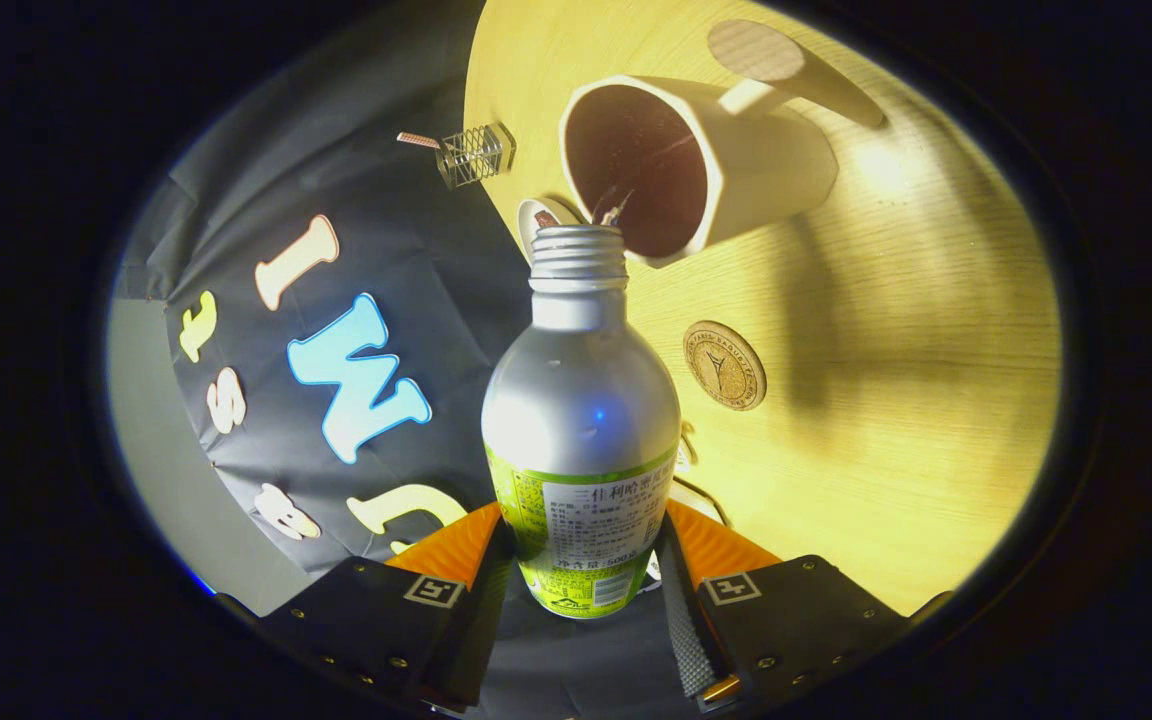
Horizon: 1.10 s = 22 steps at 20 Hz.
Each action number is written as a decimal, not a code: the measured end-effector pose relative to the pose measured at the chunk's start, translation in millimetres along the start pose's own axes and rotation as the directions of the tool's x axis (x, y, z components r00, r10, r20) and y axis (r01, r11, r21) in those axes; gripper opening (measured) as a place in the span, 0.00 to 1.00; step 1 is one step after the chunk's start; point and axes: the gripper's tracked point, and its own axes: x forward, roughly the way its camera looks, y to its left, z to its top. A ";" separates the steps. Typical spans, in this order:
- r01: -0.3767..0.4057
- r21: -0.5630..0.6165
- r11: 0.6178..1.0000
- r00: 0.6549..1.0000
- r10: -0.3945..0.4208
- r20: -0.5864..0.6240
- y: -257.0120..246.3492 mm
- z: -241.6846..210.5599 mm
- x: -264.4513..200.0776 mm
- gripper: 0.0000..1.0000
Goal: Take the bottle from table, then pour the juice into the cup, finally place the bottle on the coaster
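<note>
My gripper (581,560) is shut on a silver aluminium bottle (581,400) with a green label, both fingers pressing its lower body. The bottle is uncapped and tipped over, its threaded mouth (578,243) right at the rim of a white cup (696,165). The cup has a handle (796,70) and a dark inside that looks wet with liquid. A round cork coaster (724,365) lies flat on the light wooden table (916,330), just beside the bottle's shoulder and nearer to me than the cup.
A small wire-cage object with a copper-coloured tip (471,152) sits at the table's edge beyond the bottle. A small white round thing (541,215) peeks out behind the bottle's neck. The whole view is rolled sideways.
</note>
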 end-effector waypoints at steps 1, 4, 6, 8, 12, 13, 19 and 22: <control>0.000 0.005 1.000 1.000 0.000 -0.002 1.1 -0.3 -0.1 0.72; -0.002 0.032 0.999 1.000 0.002 -0.002 4.5 0.1 -0.8 0.72; -0.001 0.048 0.999 1.000 0.001 0.000 5.5 0.0 -1.0 0.72; 0.004 0.057 0.998 1.000 -0.004 -0.001 5.7 -0.5 -1.7 0.72; 0.005 0.087 0.996 1.000 -0.005 0.001 9.2 -0.6 -2.4 0.72; 0.003 0.093 0.996 1.000 -0.003 0.001 10.2 -0.2 -2.6 0.72; 0.004 0.121 0.993 1.000 -0.003 -0.003 11.5 1.3 -5.3 0.72; 0.007 0.129 0.992 1.000 -0.007 -0.002 11.8 3.5 -5.5 0.72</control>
